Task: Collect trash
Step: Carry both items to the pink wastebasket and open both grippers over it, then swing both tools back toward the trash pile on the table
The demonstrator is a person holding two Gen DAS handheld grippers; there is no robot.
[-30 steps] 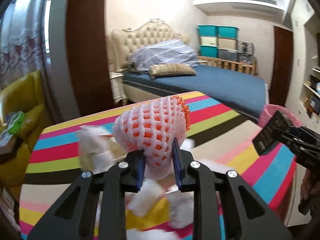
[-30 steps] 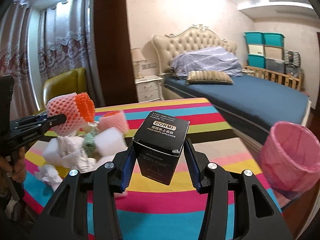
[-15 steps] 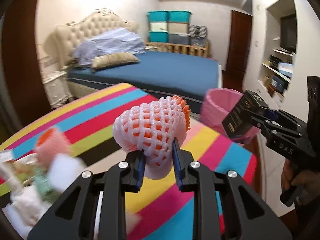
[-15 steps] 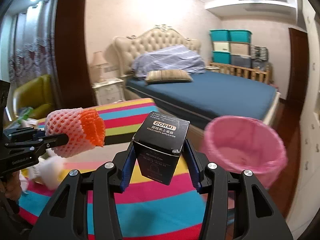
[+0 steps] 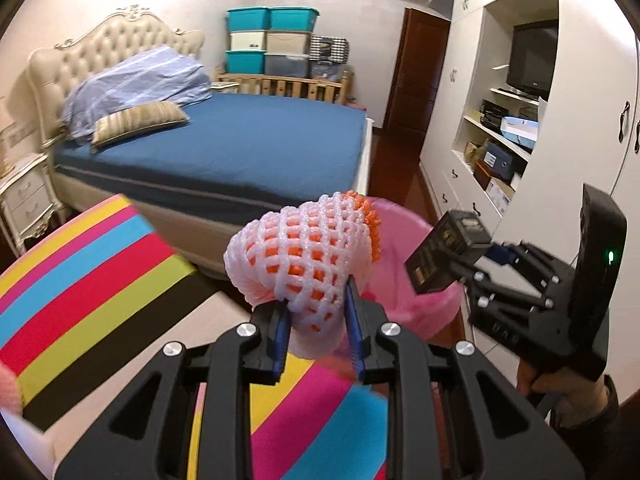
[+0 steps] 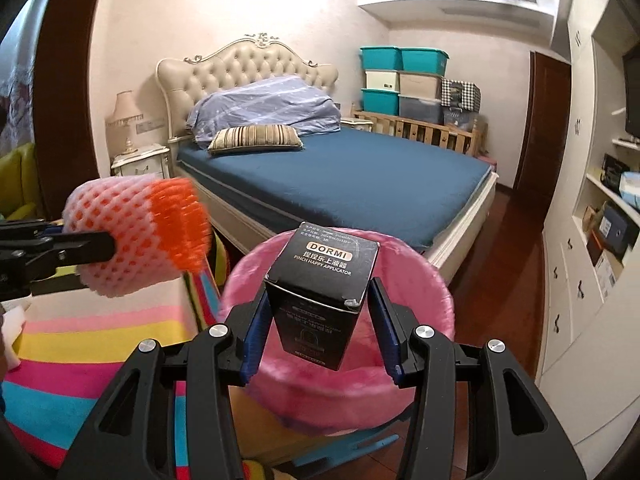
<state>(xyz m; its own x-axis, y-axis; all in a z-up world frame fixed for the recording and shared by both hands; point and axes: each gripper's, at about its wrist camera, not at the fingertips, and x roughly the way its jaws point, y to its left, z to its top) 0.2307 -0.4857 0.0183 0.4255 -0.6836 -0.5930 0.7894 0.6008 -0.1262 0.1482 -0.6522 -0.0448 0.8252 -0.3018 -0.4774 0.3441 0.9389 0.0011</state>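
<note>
The right claw (image 6: 318, 320) holds the black DORMI box (image 6: 322, 292) right over the pink bin (image 6: 420, 344), so just let go. The left claw (image 5: 316, 326) holds the foam fruit net (image 5: 304, 258); bring it over the bin first.

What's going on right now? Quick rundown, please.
Left gripper grips foam net. Right gripper grips black box, over pink bin. Nothing in the way.

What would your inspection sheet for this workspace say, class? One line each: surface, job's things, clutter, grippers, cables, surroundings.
Surface: striped tablecloth, bare where visible.
Job's things: foam fruit net and black DORMI box both held in the air; pink bin beside the table, box in front of its opening.
Clutter: white scrap at the table's left edge.
Grippers: left gripper shut on the net; right gripper shut on the box.
Cables: nothing seen.
Surroundings: bed, storage boxes, shelving.
</note>
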